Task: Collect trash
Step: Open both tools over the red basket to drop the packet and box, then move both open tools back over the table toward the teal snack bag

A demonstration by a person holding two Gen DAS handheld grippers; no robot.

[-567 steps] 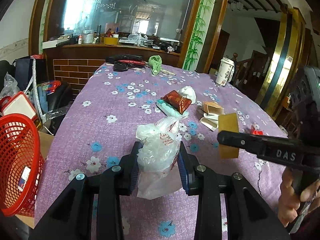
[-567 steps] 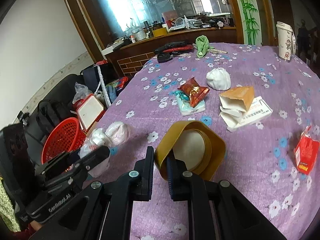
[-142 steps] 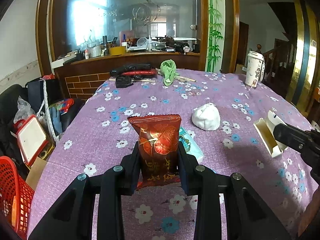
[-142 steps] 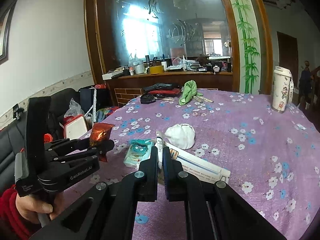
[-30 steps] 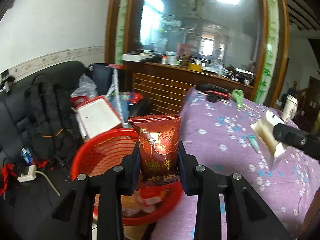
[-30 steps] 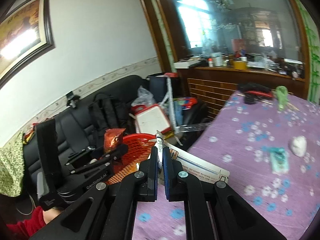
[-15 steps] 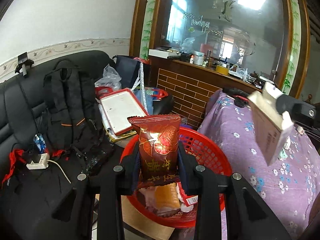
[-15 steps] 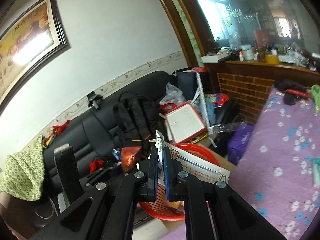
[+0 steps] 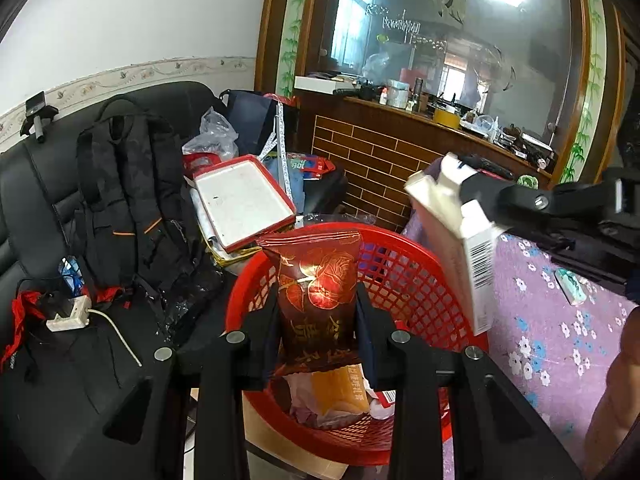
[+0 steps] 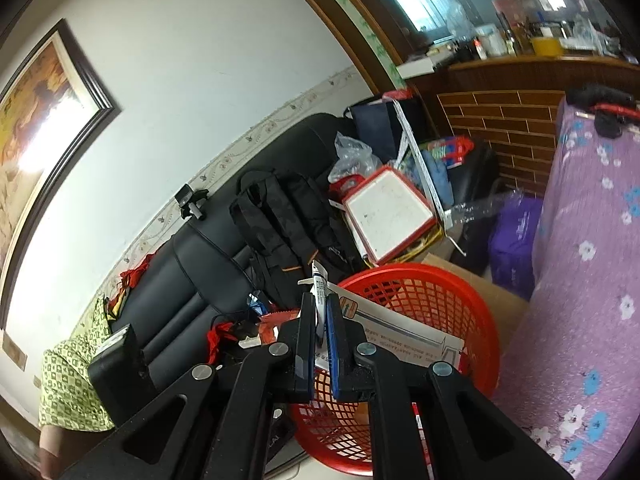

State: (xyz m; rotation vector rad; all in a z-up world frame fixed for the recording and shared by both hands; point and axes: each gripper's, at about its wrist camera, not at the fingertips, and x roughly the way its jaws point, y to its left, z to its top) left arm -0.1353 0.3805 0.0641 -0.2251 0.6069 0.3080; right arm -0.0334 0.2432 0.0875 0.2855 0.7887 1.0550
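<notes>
Below both of your tools sits the red basket [image 9: 404,264], its open mouth facing up beside the purple-clothed table [image 9: 560,336], with wrappers and a yellow packet already lying in its bottom. Your right gripper [image 10: 320,320] is clamped on the flattened white box [image 9: 460,240], which hangs with its long axis tilted steeply downward, its lower end over the basket's table-side rim; from the right wrist view the box [image 10: 400,336] lies across the mouth. Your left gripper [image 9: 318,300] is squeezed on the red snack bag [image 9: 316,288], held upright with its long axis vertical, and the mouth lies directly under it and slightly ahead. Judging by this, both pieces are over the drop zone, and the bag sits more centrally than the box, so the left hand looks the safer one to let go first. The box is long against the mouth, so it may catch the rim and tip toward the table if it is let go as it hangs.
</notes>
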